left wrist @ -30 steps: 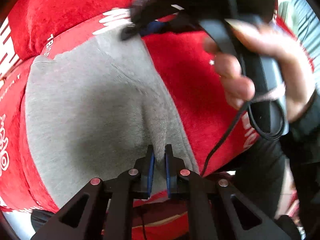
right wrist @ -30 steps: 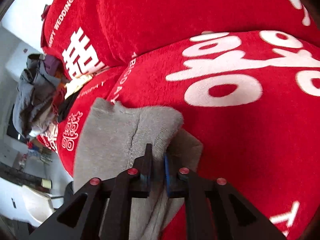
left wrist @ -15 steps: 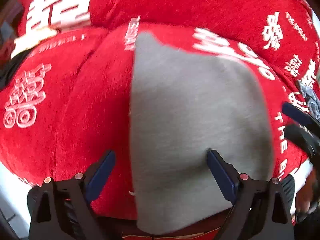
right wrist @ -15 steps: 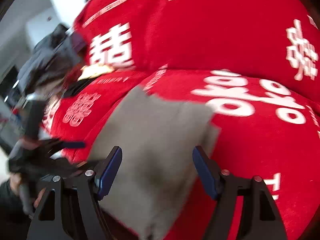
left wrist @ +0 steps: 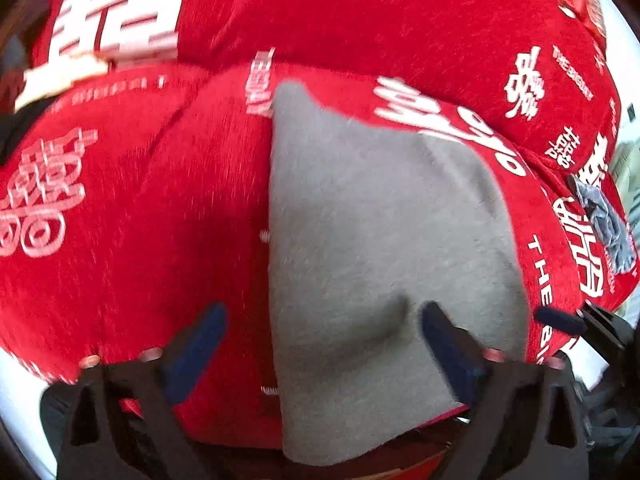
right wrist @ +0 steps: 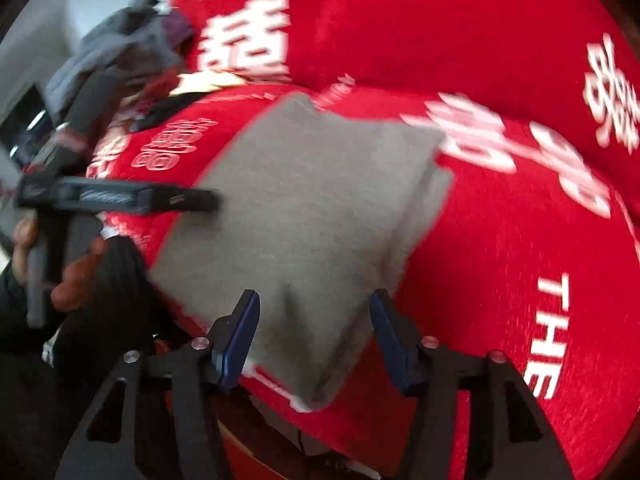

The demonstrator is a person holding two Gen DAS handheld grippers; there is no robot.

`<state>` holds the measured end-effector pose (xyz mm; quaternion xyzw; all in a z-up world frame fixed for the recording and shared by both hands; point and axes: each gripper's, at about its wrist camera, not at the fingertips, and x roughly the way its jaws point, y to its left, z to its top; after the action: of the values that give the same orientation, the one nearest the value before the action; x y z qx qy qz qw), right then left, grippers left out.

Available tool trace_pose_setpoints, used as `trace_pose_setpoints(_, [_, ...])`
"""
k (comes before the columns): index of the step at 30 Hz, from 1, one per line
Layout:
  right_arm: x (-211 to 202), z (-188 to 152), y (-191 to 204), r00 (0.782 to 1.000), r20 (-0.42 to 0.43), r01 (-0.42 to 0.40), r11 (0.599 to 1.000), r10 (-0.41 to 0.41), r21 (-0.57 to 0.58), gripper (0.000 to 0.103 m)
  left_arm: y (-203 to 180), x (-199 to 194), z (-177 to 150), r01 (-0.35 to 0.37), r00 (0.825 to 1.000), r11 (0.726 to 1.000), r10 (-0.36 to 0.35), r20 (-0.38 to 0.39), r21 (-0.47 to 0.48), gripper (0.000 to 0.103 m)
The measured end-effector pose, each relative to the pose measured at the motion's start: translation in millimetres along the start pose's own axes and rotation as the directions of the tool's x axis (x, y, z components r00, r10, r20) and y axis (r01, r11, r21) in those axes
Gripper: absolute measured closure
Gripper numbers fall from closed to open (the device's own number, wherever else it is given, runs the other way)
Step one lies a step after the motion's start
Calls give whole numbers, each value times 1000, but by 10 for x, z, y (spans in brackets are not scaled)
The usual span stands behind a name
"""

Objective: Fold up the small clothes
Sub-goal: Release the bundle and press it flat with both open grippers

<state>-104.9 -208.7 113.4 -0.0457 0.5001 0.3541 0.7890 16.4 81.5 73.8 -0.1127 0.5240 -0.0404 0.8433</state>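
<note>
A grey folded garment (left wrist: 372, 248) lies flat on a red sofa seat cushion (left wrist: 132, 208); it also shows in the right wrist view (right wrist: 304, 216), doubled over with a second layer peeking out at its right edge. My left gripper (left wrist: 324, 340) is open, its blue pads straddling the garment's near left edge. My right gripper (right wrist: 314, 332) is open over the garment's near corner, holding nothing. The left gripper also shows in the right wrist view (right wrist: 120, 198), held in a hand at the garment's left edge.
The red sofa cover with white lettering has a back cushion (left wrist: 360, 20) behind the seat. A pile of dark and grey clothes (right wrist: 116, 52) sits at the sofa's left end. A small grey cloth (left wrist: 604, 220) lies at the right end of the seat.
Both grippers were shut on the grey garment a second ago. They have opened and let it go, and it now lies folded on the cushion. Both have drawn back a little.
</note>
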Motion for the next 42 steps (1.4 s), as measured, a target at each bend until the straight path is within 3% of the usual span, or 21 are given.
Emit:
trace_pose_setpoints(2, [34, -1, 144, 999, -7, -51, 998, 51, -40, 29, -54, 56, 0, -60, 998, 998, 59, 23, 32, 3])
trace_pose_setpoints(3, [111, -29, 208, 999, -24, -45, 997, 43, -65, 26, -67, 106, -2, -74, 997, 996, 73, 17, 50, 21])
trace_pose_setpoints(4, [196, -58, 225, 999, -46, -20, 997, 17, -73, 25, -66, 156, -7, -33, 999, 998, 33, -10, 59, 31])
trace_pose_setpoints(6, [503, -122, 87, 982, -166, 86, 995, -92, -41, 26, -43, 134, 12, 5, 1000, 1000, -5, -20, 26, 31])
trace_pose_setpoints(8, [538, -146, -13, 978, -185, 95, 995, -92, 9, 26, -41, 56, 45, 5, 1000, 999, -5, -4, 31, 31])
trace_pose_setpoints(11, [317, 8, -16, 990, -137, 49, 998, -43, 42, 26, -41, -59, 166, -55, 997, 997, 52, 65, 53, 1])
trace_pose_setpoints(13, [191, 157, 8, 996, -73, 61, 998, -59, 18, 25, -22, -133, 272, -97, 986, 995, 91, 138, 36, 0])
trace_pose_setpoints(17, [264, 495, -117, 997, -22, 69, 997, -68, 37, 24, -40, 11, 527, -103, 988, 993, 97, 117, 49, 0])
trace_pose_setpoints(23, [872, 830, -453, 987, -106, 131, 986, -120, 99, 24, 28, 412, 709, -164, 986, 985, 162, 45, 48, 0])
trace_pose_setpoints(28, [1005, 966, -697, 980, -109, 183, 974, -169, 131, 23, 133, 646, 778, -118, 993, 993, 118, 1, 14, 0])
trace_pose_setpoints(33, [1027, 1084, -881, 964, -141, 254, 939, -226, 231, 22, 107, 641, 864, -139, 990, 990, 139, -22, 14, 0])
trace_pose_setpoints(36, [819, 1031, -623, 948, -100, 316, 937, -303, 152, 22, 55, 397, 768, -157, 987, 987, 156, 29, 44, 0])
trace_pose_setpoints(42, [625, 783, -28, 946, -41, 319, 947, -320, -40, 22, 69, 140, 415, -137, 990, 989, 137, 20, 47, 0])
